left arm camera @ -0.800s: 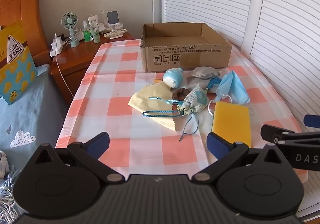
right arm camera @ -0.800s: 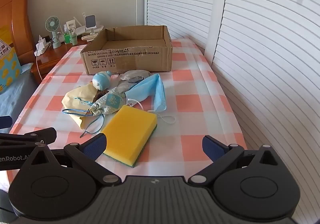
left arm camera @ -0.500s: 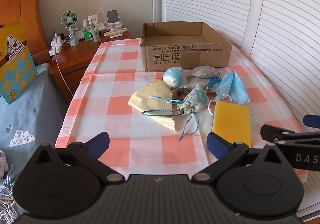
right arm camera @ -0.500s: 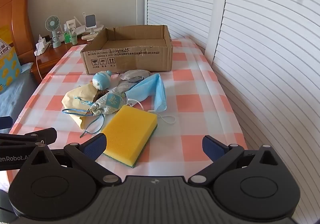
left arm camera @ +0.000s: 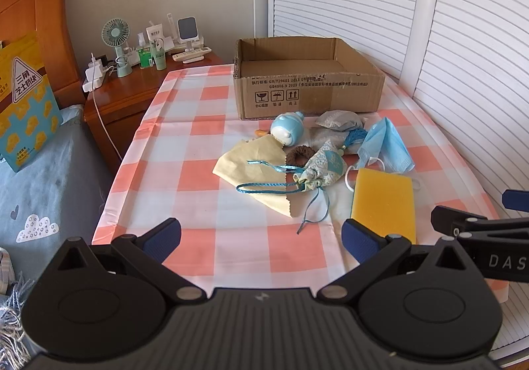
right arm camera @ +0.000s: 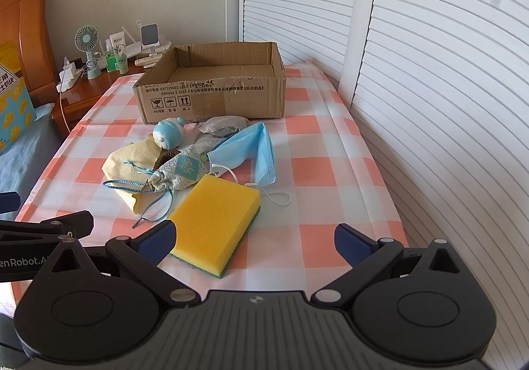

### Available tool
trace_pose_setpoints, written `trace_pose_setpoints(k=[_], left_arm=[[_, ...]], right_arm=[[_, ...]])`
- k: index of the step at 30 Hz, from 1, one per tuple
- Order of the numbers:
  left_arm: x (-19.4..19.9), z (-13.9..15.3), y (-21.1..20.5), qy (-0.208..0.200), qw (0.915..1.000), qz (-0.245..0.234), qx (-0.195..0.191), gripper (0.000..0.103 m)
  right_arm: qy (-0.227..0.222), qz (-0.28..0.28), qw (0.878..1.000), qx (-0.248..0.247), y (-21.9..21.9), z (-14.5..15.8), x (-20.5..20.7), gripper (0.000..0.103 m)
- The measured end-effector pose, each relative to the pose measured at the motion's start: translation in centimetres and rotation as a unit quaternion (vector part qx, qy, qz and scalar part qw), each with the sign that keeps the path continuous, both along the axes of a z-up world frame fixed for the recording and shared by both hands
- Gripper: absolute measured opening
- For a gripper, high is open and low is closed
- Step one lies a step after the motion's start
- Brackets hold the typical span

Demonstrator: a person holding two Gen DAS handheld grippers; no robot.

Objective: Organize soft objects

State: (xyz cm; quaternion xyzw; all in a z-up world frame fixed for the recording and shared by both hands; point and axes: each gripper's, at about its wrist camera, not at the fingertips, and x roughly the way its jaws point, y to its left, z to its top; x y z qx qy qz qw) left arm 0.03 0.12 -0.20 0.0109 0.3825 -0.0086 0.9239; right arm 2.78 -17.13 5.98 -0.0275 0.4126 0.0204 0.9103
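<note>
A pile of soft things lies mid-table before an open cardboard box (left arm camera: pixel 307 95) (right arm camera: pixel 211 95): a yellow sponge (left arm camera: pixel 383 204) (right arm camera: pixel 215 221), a blue face mask (left arm camera: pixel 386 145) (right arm camera: pixel 251 148), a patterned drawstring pouch (left arm camera: pixel 324 168) (right arm camera: pixel 182 171), a yellow cloth (left arm camera: pixel 254 171) (right arm camera: pixel 132 158), a blue plush toy (left arm camera: pixel 286 132) (right arm camera: pixel 168 137), a grey pouch (left arm camera: pixel 337 120) (right arm camera: pixel 224 125) and a brown hair tie (left arm camera: pixel 299 155). My left gripper (left arm camera: pixel 261 237) is open and empty near the front edge. My right gripper (right arm camera: pixel 254 239) is open and empty, its left finger beside the sponge.
A wooden nightstand (left arm camera: pixel 125 99) with a small fan (left arm camera: pixel 115 39), bottles and a phone stand sits at the back left. A bed with a blue sheet (left arm camera: pixel 39 171) lies left. White louvred doors (right arm camera: pixel 429 72) run along the right side.
</note>
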Motion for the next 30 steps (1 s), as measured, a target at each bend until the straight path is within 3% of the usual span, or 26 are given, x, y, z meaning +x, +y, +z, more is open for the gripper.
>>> trace_pose_setpoints(k=[30], left_arm=[[-0.19, 0.35, 0.02, -0.002, 1.0000, 0.001, 0.001, 0.102]], right_arm=[[-0.001, 0.000, 1.000, -0.002, 0.26, 0.23, -0.02, 0.103]])
